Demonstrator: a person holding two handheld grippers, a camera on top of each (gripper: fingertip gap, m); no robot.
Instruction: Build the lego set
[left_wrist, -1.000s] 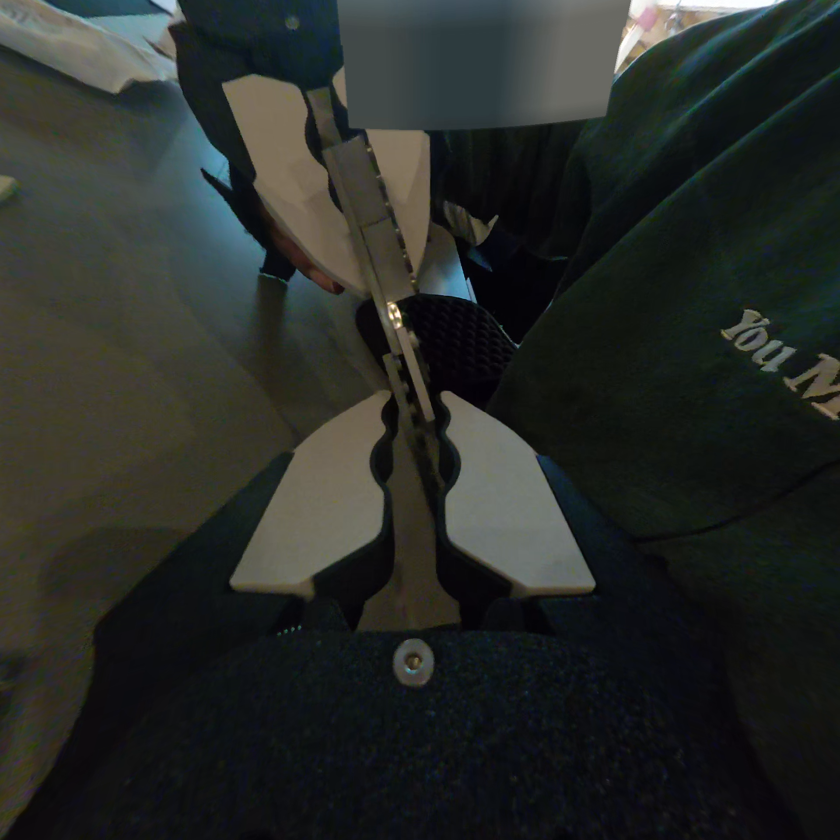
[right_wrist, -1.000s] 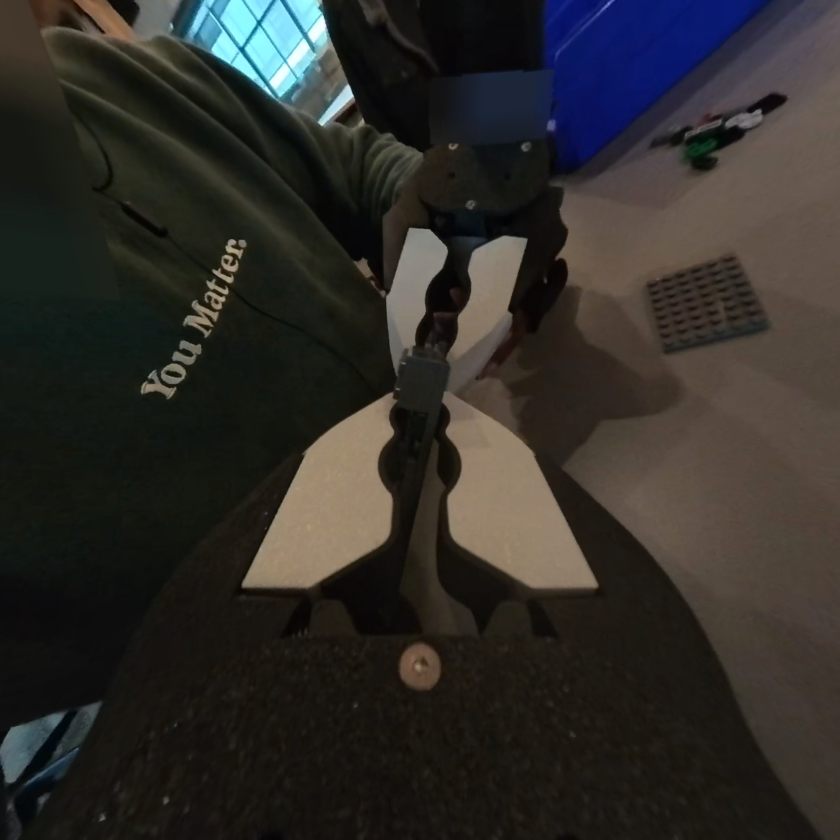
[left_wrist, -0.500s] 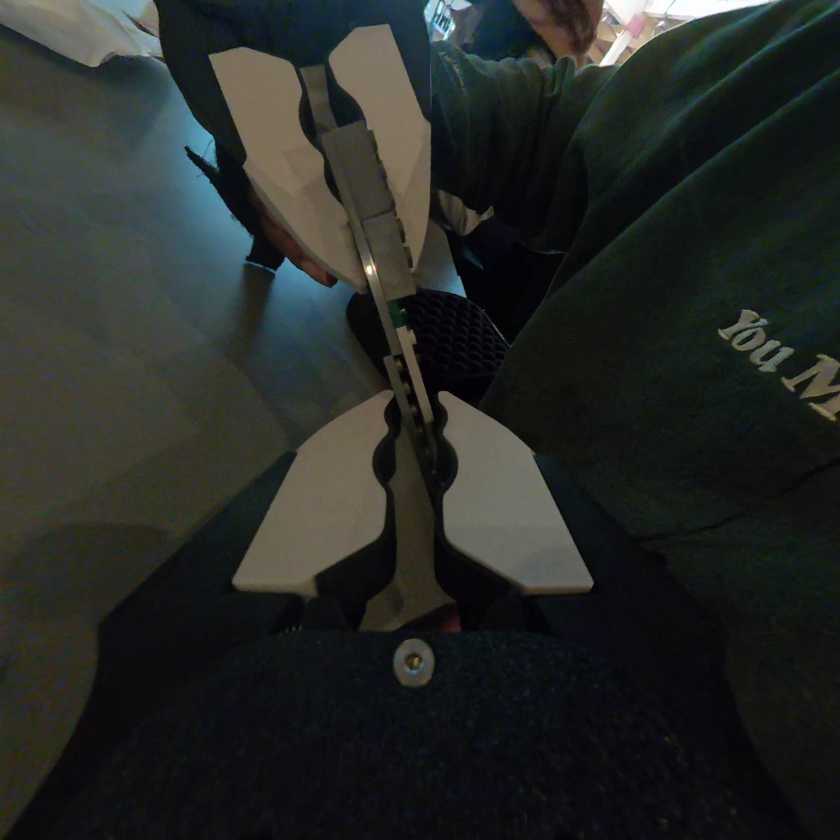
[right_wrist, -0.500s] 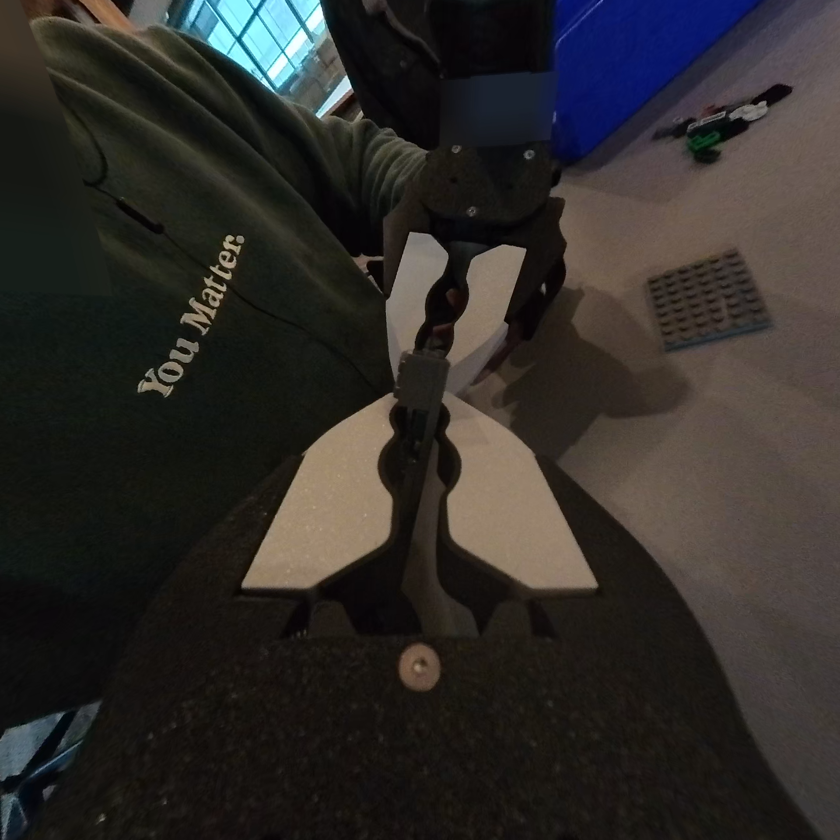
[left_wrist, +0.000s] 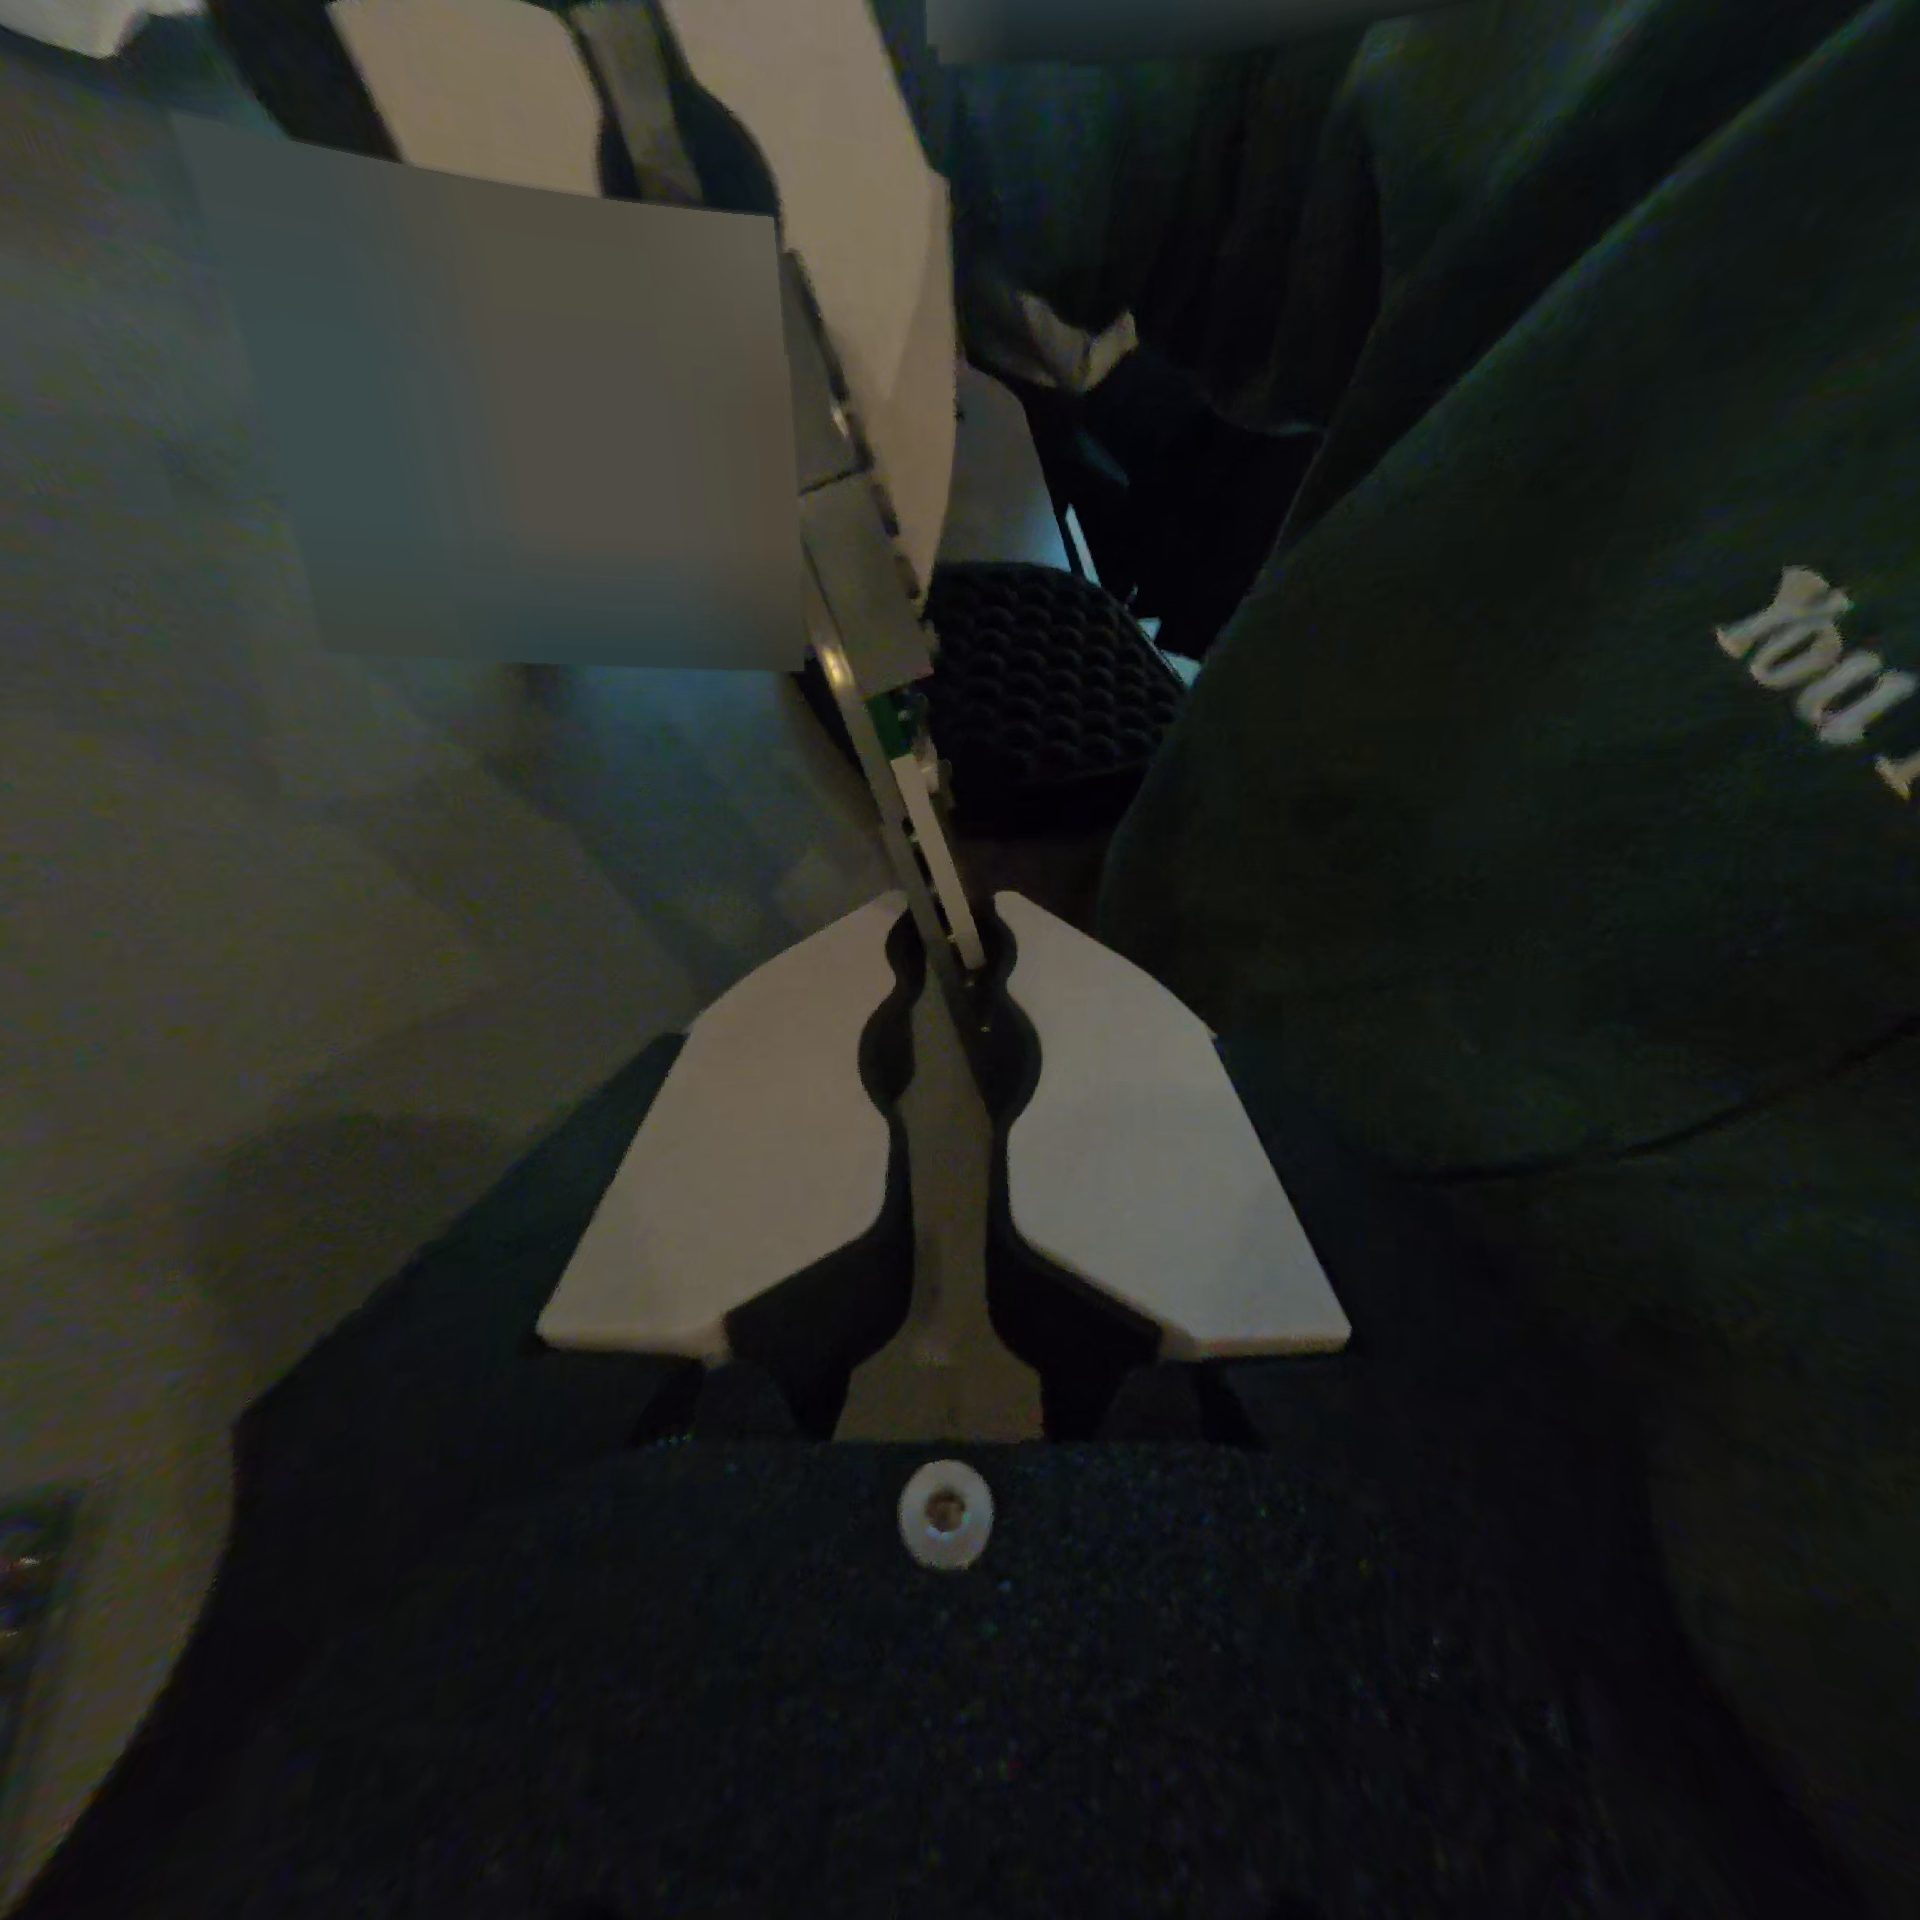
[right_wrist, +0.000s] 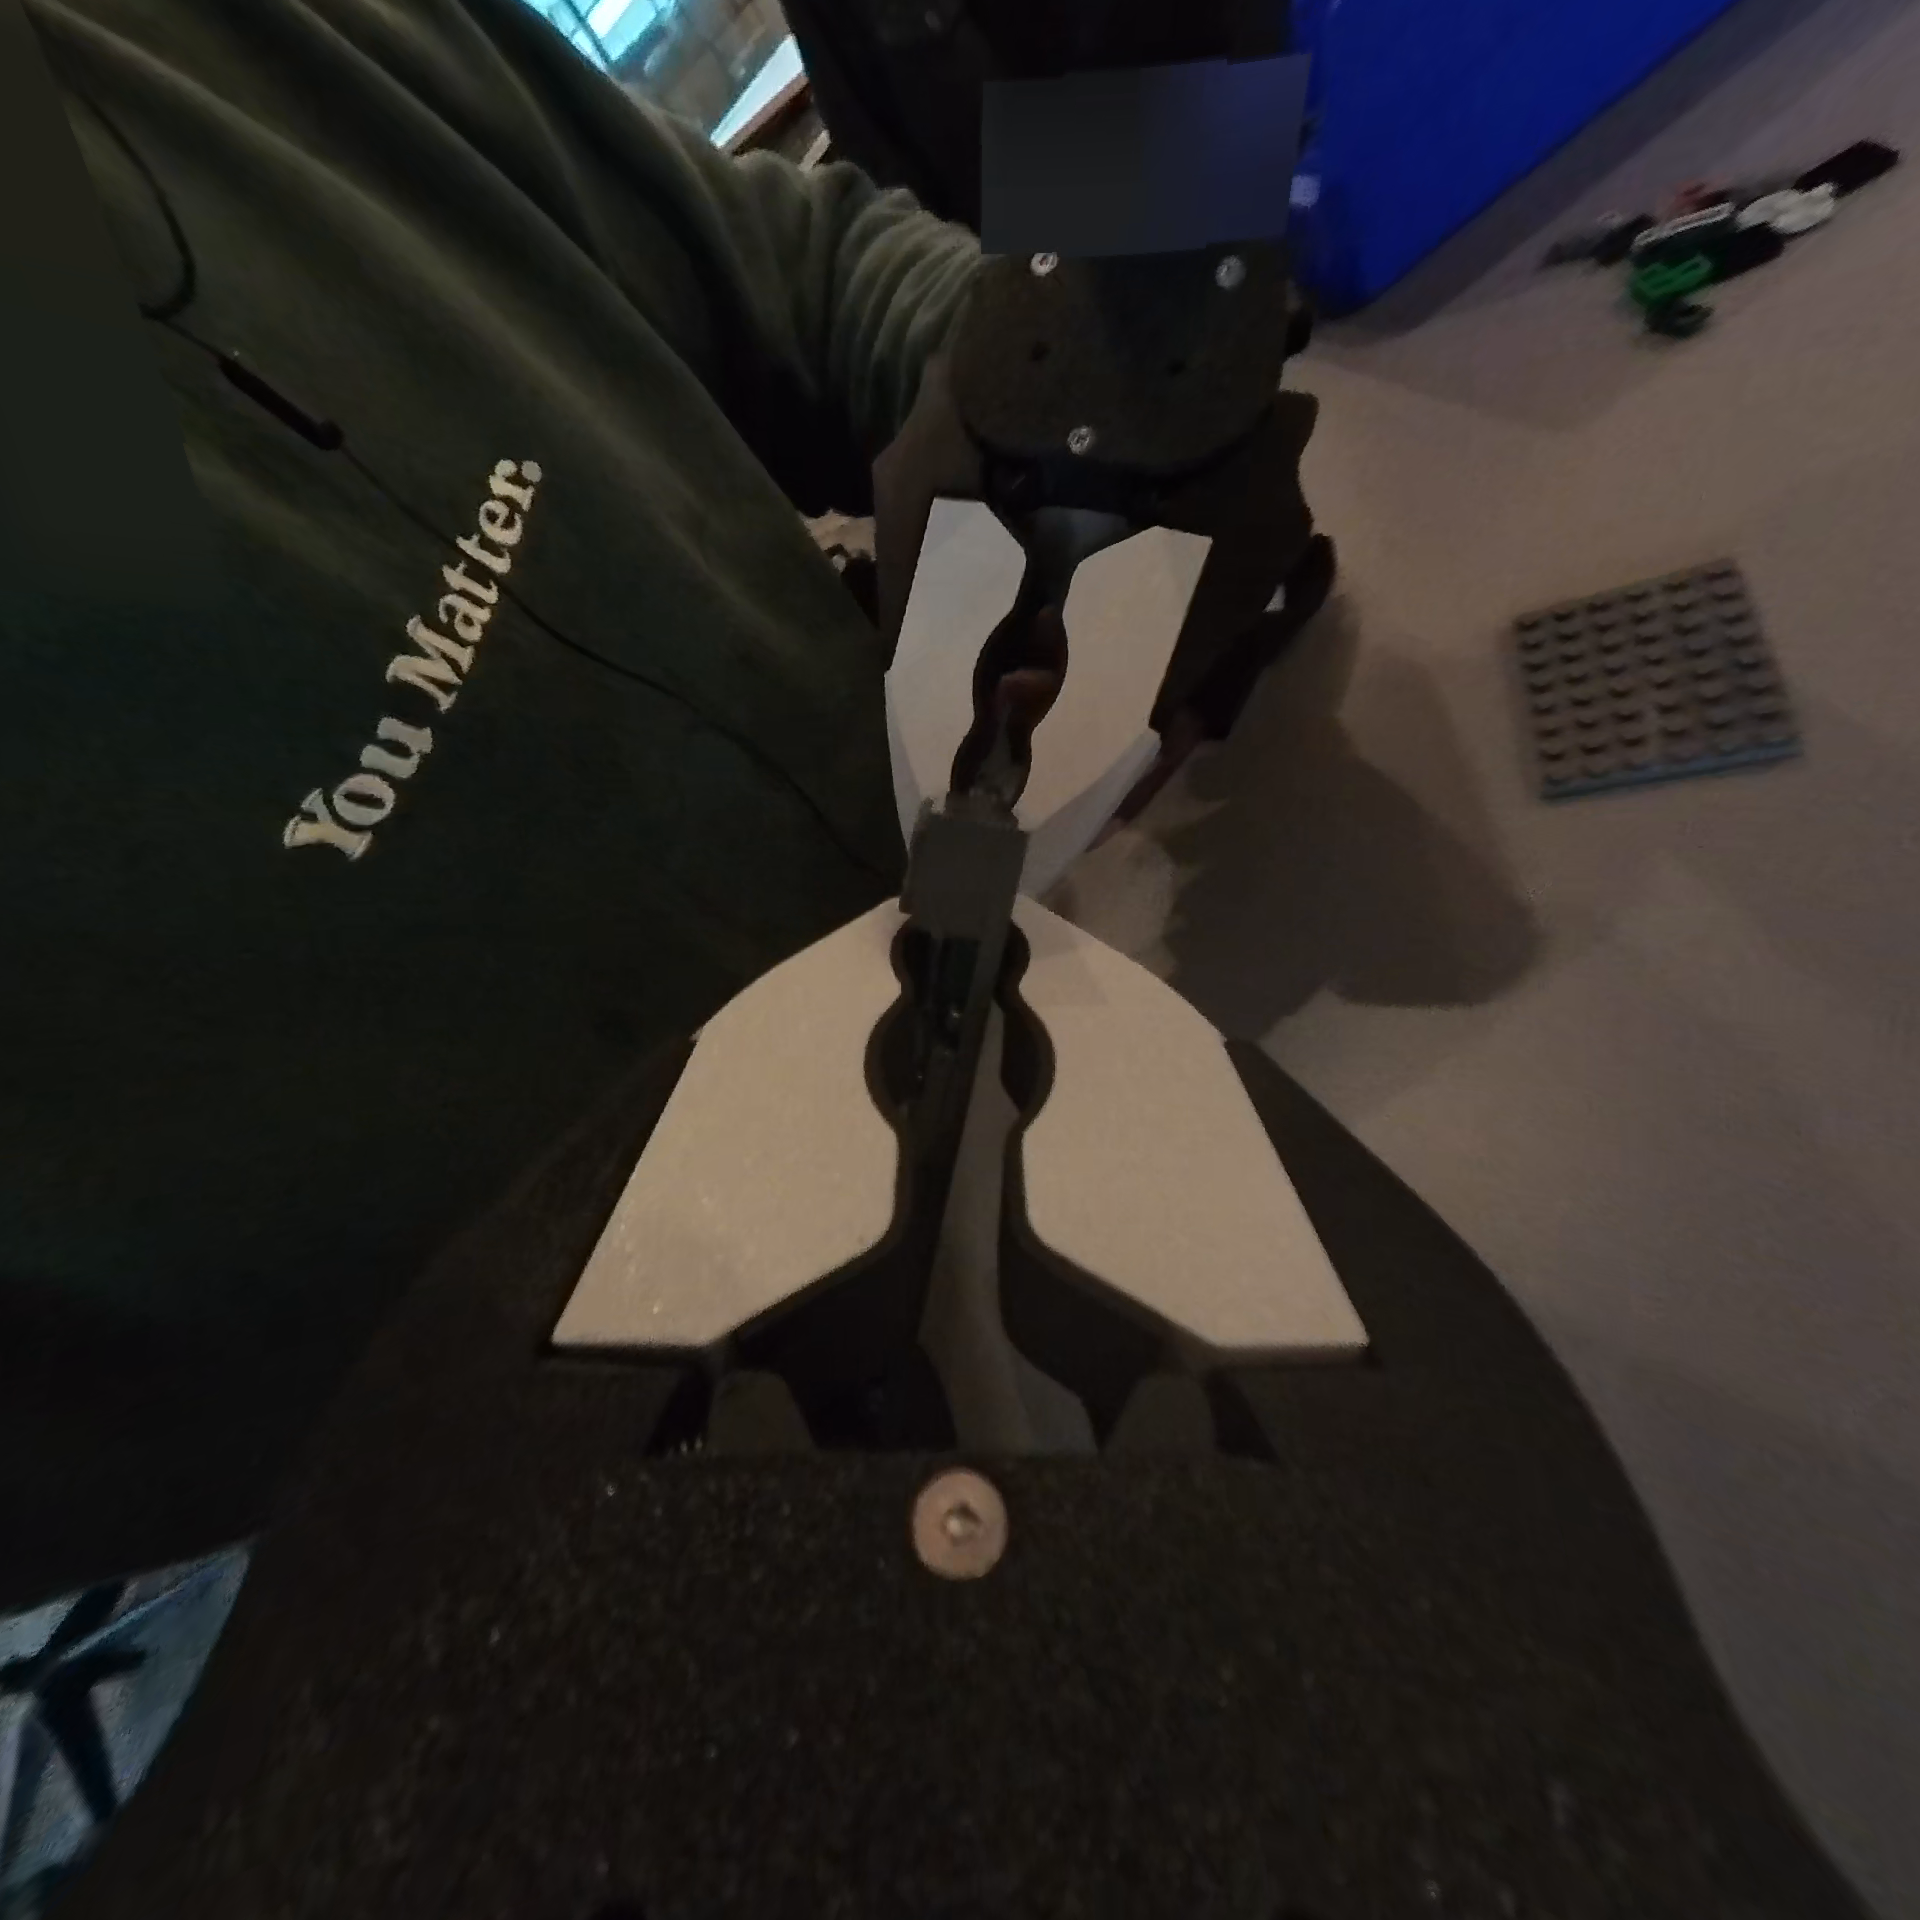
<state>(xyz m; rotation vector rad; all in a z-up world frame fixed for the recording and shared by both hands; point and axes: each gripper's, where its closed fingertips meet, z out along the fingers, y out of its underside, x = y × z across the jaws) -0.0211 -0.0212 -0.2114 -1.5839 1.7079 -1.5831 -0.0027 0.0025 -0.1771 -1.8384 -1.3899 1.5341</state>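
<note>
Both clamped edge-on to one grey lego plate assembly (left_wrist: 883, 665) at frame centre: left gripper (left_wrist: 951, 925), right gripper (right_wrist: 961, 925).

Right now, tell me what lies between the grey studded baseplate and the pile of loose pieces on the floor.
Nothing: in the right wrist view the floor is bare between the grey baseplate and the loose pieces.

We see a long, thin grey lego assembly (left_wrist: 883, 665) held on edge off the table, tilted, with a small green piece and a pale one along it, both ends pinched. A grey studded baseplate (right_wrist: 1652, 681) lies flat on the table, with a heap of loose black, green and white pieces (right_wrist: 1704, 249) well beyond it.
</note>
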